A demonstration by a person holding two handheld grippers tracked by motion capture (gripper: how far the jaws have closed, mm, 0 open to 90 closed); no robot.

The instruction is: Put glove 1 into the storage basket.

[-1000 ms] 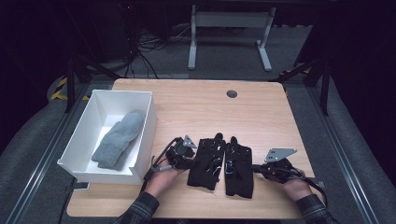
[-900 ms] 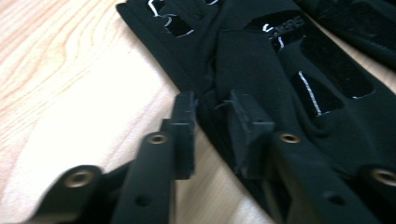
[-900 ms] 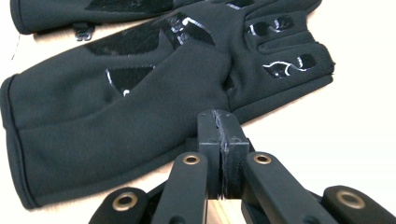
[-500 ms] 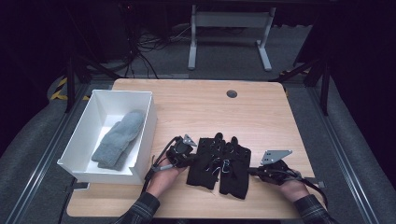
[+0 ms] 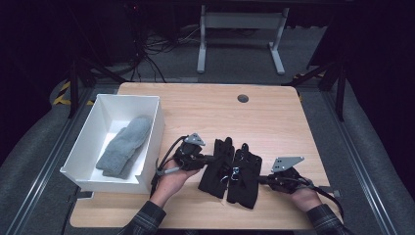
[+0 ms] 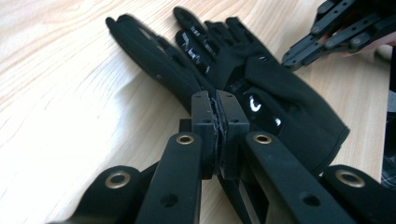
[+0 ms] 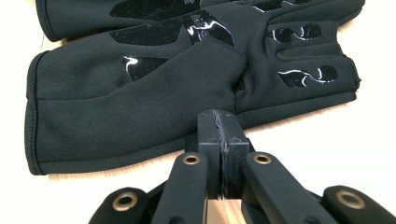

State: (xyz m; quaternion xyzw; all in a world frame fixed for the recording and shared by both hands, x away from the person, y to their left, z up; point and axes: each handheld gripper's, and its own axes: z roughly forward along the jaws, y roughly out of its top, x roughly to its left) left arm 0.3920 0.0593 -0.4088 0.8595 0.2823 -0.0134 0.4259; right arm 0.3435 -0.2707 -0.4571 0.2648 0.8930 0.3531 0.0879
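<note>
Two black gloves lie side by side near the table's front edge, fingers pointing away from me. My left gripper (image 5: 208, 159) is shut on the outer edge of the left glove (image 5: 216, 166), which is raised a little off the wood; its jaws (image 6: 218, 109) meet on the fabric (image 6: 159, 65). From the other side my right gripper (image 5: 262, 180) is shut on the thumb-side edge of the right glove (image 5: 245, 174), and its jaws (image 7: 220, 122) are closed on that glove (image 7: 140, 102). The other glove (image 7: 93, 16) lies just beyond.
A white bin (image 5: 149, 142) stands at the table's left with a grey mitten (image 5: 122, 147) inside. A round cable hole (image 5: 242, 98) sits near the far edge. Bare wood (image 5: 220, 117) stretches beyond the gloves. The right gripper's fingers (image 6: 327, 32) reach in at top right in the left gripper view.
The left jaws have closed on the left glove and that hand has risen, lifting the glove's edge. Both gloves have bunched and tilted slightly. The right hand has stayed almost still.
</note>
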